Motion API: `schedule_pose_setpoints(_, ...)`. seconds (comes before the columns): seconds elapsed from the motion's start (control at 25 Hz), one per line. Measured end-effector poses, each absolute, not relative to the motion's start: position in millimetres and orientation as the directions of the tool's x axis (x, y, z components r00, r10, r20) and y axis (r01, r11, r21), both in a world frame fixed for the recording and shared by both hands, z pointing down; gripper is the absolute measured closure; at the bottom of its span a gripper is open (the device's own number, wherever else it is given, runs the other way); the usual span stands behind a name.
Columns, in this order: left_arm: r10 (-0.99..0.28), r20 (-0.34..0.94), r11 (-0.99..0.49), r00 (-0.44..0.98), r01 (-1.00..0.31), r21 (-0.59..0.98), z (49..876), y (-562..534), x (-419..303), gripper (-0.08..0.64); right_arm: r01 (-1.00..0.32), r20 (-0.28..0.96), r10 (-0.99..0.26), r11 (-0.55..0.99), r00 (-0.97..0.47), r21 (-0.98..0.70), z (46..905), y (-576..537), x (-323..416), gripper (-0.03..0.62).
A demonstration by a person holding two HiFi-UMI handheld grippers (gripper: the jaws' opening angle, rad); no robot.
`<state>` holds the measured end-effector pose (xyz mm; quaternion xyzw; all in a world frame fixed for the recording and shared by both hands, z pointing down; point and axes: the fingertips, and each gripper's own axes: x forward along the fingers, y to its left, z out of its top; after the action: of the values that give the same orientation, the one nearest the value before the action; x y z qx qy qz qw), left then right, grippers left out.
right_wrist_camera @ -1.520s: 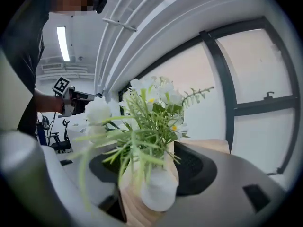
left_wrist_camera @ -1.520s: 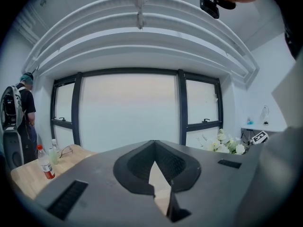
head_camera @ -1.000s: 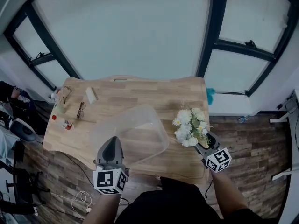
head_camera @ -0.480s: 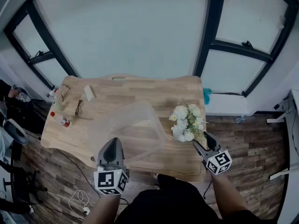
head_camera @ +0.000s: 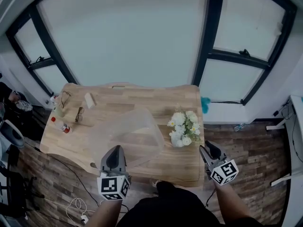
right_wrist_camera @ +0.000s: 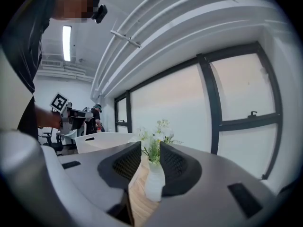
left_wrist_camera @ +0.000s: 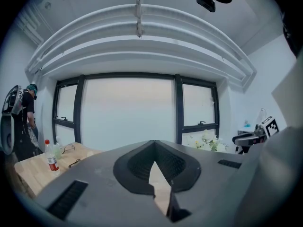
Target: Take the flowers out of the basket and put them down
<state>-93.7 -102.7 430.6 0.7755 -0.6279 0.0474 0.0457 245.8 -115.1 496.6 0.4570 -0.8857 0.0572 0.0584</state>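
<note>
Two broad things fill the head view: a pale window wall with dark frames [head_camera: 205,56] and, below it, a wooden table [head_camera: 156,100]. On the table's left-centre sits the clear plastic basket [head_camera: 137,126], with nothing to be seen in it.

At the basket's near rim is the left gripper [head_camera: 114,149], its marker cube towards the person. In the left gripper view its jaws [left_wrist_camera: 154,143] meet at the tips, with only a thin wedge of light showing behind them. Whether they pinch the rim I cannot tell.

Off the table's near right corner hangs the right gripper [head_camera: 204,148], well apart from the basket. Its jaws have just been closing and stand about half open. In the right gripper view [right_wrist_camera: 150,144] nothing lies between the pads, and the bouquet shows through the gap, farther ahead on the wood.

Out of the basket and set down, the flowers [head_camera: 184,126] stand upright on the table just to the basket's right, near the right edge. They are white blooms with green leaves in a small white vase [right_wrist_camera: 154,183], and neither gripper touches them.

Along the table's left side lie smaller things: a white block [head_camera: 90,100], a red-capped bottle [head_camera: 61,125] and a pair of glasses [head_camera: 79,114].
</note>
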Motion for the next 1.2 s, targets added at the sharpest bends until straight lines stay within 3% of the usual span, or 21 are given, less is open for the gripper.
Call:
schedule_pose_setpoints(0.08,-0.968,0.143,-0.208,0.207,-0.978,0.012,436,-96,-94,0.555,-0.831,0.146,-0.820,0.556,-0.553,-0.022,485,-115,248,0.489)
schedule_pose_setpoints(0.48,-0.957,0.197,-0.216,0.211,-0.976,-0.007,463,-74,-93,0.555,-0.881,0.115,-0.874,0.471,-0.472,-0.033,471,-123,254,0.569)
schedule_pose_setpoints(1.2,-0.961,0.212,-0.182,0.176,-0.983,-0.005,475,-75,-100,0.555,-0.883,0.081,-0.881,0.469,-0.466,0.017,463,-130,251,0.571)
